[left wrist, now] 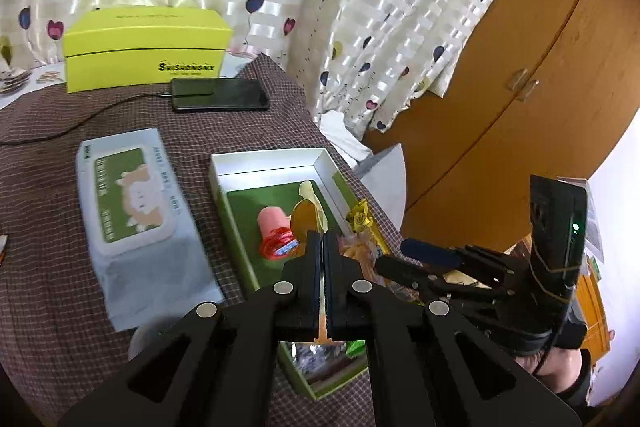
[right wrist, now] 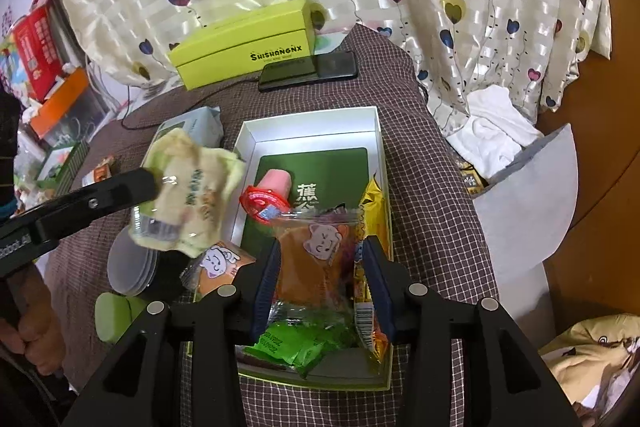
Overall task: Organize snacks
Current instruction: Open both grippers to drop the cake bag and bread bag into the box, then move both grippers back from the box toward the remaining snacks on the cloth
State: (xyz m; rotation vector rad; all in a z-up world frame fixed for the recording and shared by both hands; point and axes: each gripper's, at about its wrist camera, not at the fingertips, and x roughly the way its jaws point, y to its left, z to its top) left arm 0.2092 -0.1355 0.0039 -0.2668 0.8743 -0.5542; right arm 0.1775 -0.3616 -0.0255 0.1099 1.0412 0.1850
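An open white box with a green bottom [left wrist: 276,159] [right wrist: 312,123] sits on the checked cloth and holds a pink jelly cup [left wrist: 274,225] [right wrist: 274,183], a yellow packet [right wrist: 374,203], green packets [right wrist: 296,345] and others. My left gripper [left wrist: 324,239] is shut on a pale yellow-green snack bag [right wrist: 192,195], held in the air left of the box. My right gripper [right wrist: 320,267] is over the box's near half, with its fingers on both sides of a clear bag with an orange snack and a cat sticker [right wrist: 316,263]. Another cat-sticker packet [right wrist: 218,265] lies at the box's left edge.
A lime box [left wrist: 144,47] [right wrist: 244,43] and a charging phone [left wrist: 220,95] [right wrist: 308,69] lie at the back. A wet-wipes pack [left wrist: 136,211] lies left of the box. A round lidded container [right wrist: 132,267] and a green case [right wrist: 114,315] sit near left. Curtain behind, wooden cabinet [left wrist: 500,99] right.
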